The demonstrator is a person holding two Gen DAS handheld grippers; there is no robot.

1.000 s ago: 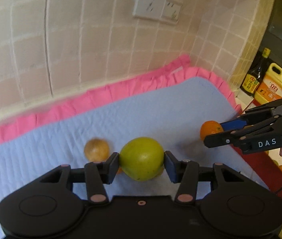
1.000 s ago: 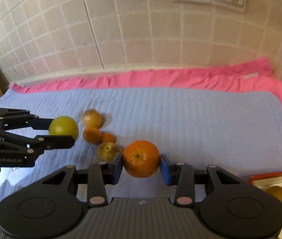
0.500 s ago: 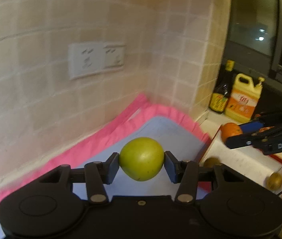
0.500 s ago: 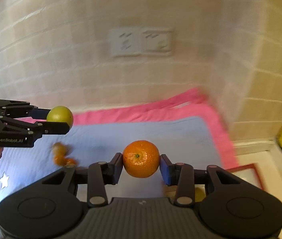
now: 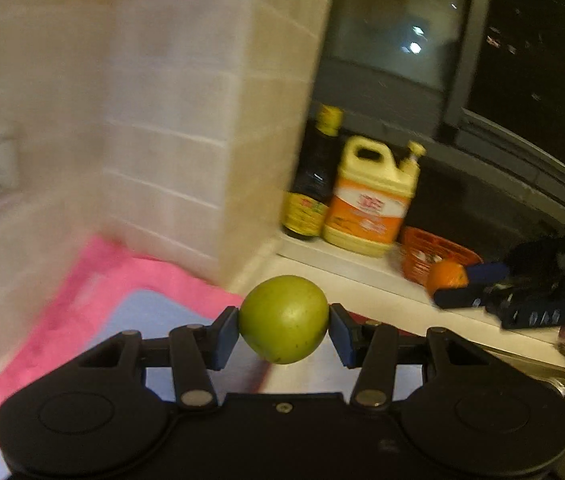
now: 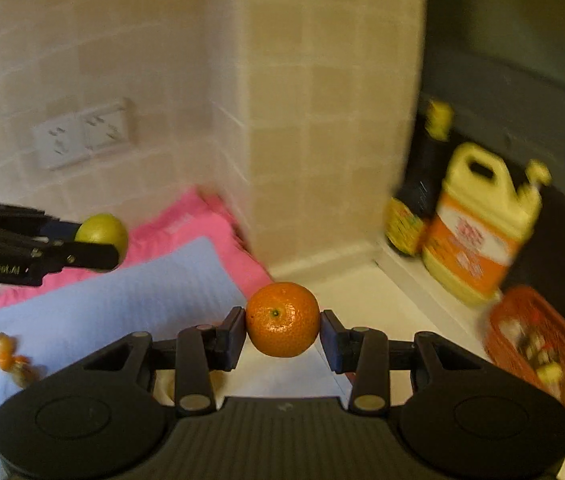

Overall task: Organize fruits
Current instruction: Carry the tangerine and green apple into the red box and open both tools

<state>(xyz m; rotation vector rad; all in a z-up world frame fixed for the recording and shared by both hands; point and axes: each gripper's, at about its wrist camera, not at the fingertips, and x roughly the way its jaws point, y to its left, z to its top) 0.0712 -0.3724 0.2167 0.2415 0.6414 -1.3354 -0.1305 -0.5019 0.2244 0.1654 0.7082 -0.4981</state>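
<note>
My left gripper (image 5: 284, 330) is shut on a green round fruit (image 5: 284, 318), held in the air over the edge of the blue-and-pink mat (image 5: 150, 312). The right wrist view shows that same green fruit (image 6: 102, 232) at the left, in the left gripper (image 6: 94, 246). My right gripper (image 6: 282, 334) is shut on an orange (image 6: 282, 319), above the white counter (image 6: 362, 300). In the left wrist view the orange (image 5: 447, 276) and the right gripper (image 5: 452, 284) hang in front of an orange basket (image 5: 438, 252). Several small fruits (image 6: 12, 356) lie on the mat at lower left.
A dark sauce bottle (image 5: 314, 184) and a yellow jug (image 5: 372, 200) stand on the white ledge beside the basket (image 6: 538, 344), which holds small items. A tiled wall corner (image 6: 322, 140) with a double socket (image 6: 82, 134) rises behind the mat. A dark window (image 5: 502, 40) lies beyond.
Both grippers have swung right and upward with their fruits, away from the mat toward the counter corner. The bottles and the orange basket have come closer into view.
</note>
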